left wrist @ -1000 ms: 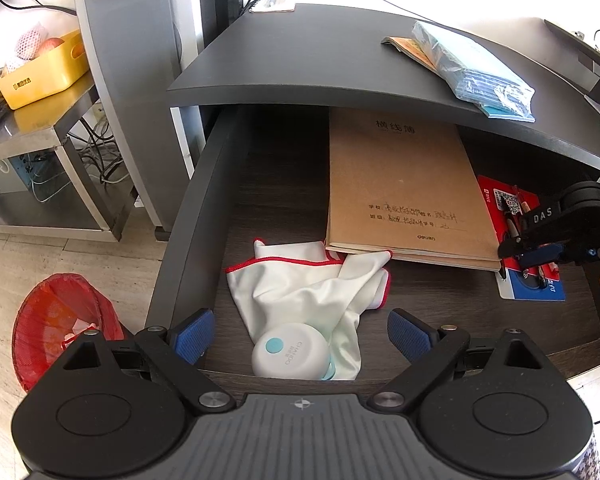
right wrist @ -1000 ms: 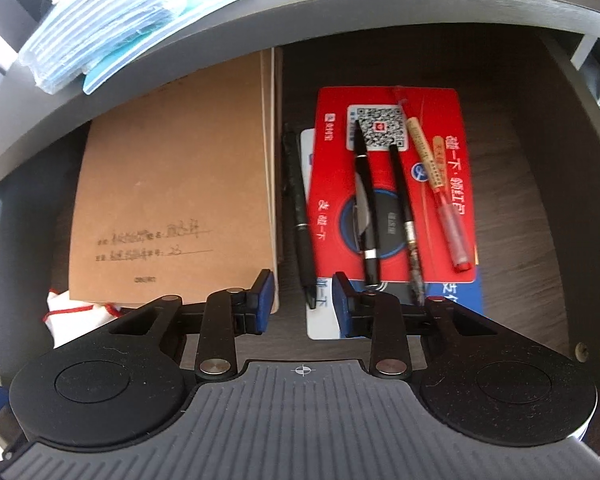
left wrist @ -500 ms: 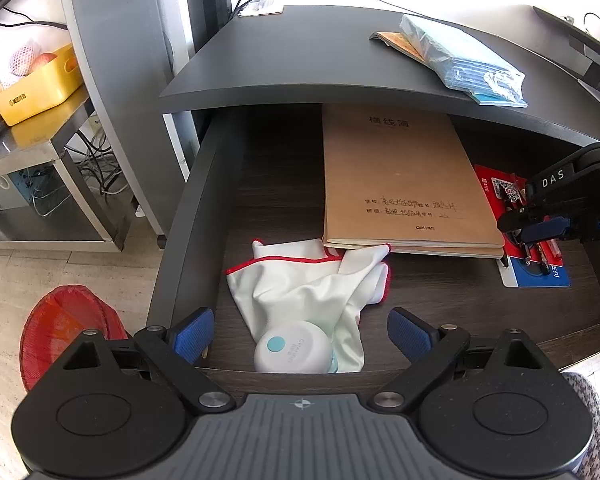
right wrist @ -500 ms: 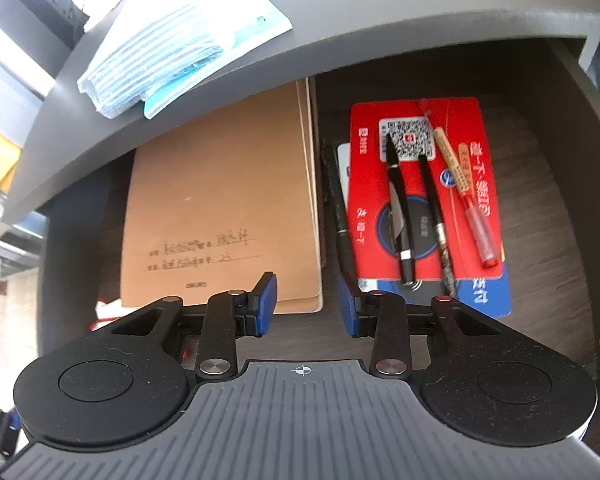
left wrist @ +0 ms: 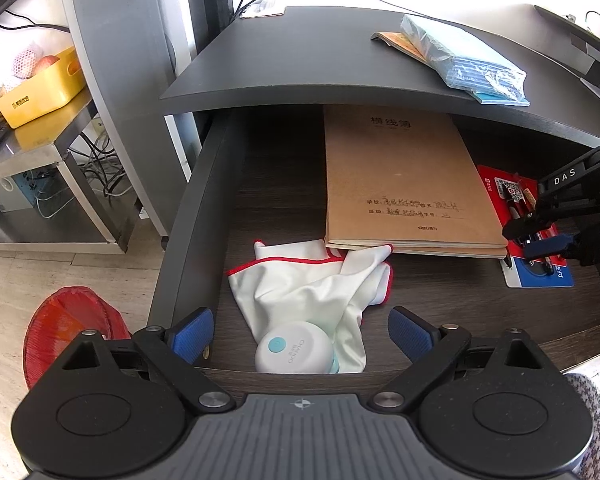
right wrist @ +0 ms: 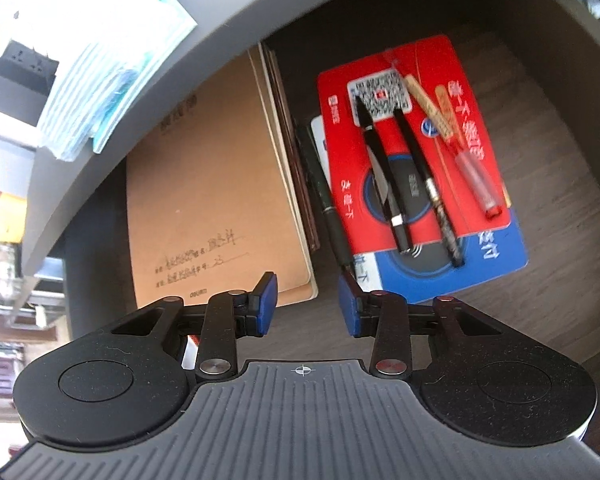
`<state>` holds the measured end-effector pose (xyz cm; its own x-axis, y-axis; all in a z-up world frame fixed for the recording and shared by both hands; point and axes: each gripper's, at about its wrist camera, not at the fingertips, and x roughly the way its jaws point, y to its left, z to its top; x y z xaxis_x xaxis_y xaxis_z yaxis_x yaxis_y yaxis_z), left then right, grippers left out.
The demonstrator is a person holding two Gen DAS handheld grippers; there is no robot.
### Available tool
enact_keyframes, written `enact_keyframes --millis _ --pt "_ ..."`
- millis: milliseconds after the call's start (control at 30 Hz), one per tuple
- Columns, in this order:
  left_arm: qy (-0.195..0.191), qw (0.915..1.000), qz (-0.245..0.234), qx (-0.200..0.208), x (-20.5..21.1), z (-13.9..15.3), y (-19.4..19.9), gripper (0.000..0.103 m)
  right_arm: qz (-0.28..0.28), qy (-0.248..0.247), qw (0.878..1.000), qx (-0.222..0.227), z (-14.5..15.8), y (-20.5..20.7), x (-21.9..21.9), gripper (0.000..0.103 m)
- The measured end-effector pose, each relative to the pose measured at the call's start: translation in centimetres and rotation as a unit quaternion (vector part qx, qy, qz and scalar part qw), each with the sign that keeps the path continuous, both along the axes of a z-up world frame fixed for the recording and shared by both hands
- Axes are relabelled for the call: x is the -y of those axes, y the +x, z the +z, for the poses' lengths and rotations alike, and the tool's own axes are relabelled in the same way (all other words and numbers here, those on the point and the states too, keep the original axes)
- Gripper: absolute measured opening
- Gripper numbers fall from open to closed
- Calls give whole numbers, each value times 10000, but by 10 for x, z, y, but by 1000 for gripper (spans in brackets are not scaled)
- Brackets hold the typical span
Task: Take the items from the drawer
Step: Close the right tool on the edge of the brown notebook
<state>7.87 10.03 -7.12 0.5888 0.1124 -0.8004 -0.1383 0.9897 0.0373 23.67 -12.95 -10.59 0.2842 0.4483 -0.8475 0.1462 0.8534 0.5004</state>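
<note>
Your left gripper (left wrist: 300, 332) hangs above the front edge of the open drawer (left wrist: 188, 216), jaws spread wide, nothing between them. Directly ahead of it, just inside the front wall, sits a white round case (left wrist: 294, 352) resting on a white cloth with red trim (left wrist: 312, 280). Beyond the cloth lies a brown notebook (left wrist: 404, 184), its near edge overlapping the cloth's corner.

Your right gripper (right wrist: 308, 304) is tilted over the drawer's right side, jaws parted with a moderate gap, holding nothing. Just ahead of its fingertips a dark pen (right wrist: 328, 208) lies between the notebook and a red-and-blue card (right wrist: 420, 160). Several more pens (right wrist: 420, 176) lie on the card.
</note>
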Motion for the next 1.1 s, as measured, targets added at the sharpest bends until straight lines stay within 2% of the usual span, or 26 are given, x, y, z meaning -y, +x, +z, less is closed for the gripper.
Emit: enact_keyframes --millis 200,367,600,1100 --pt "-7 10000 -6 6 0 0 0 95 -32 112 9999 -88 -6 7 -6 37" --pt "-8 10000 -12 9 -1 0 -1 95 -208 -70 9993 -288 -5 5 -7 37" --pt "-6 10000 -11 27 -1 0 -1 95 -521 640 9957 -425 -10 -3 -2 37" --pt "-17 10000 -15 30 -1 0 0 97 -951 890 9892 -675 -31 1 -5 38"
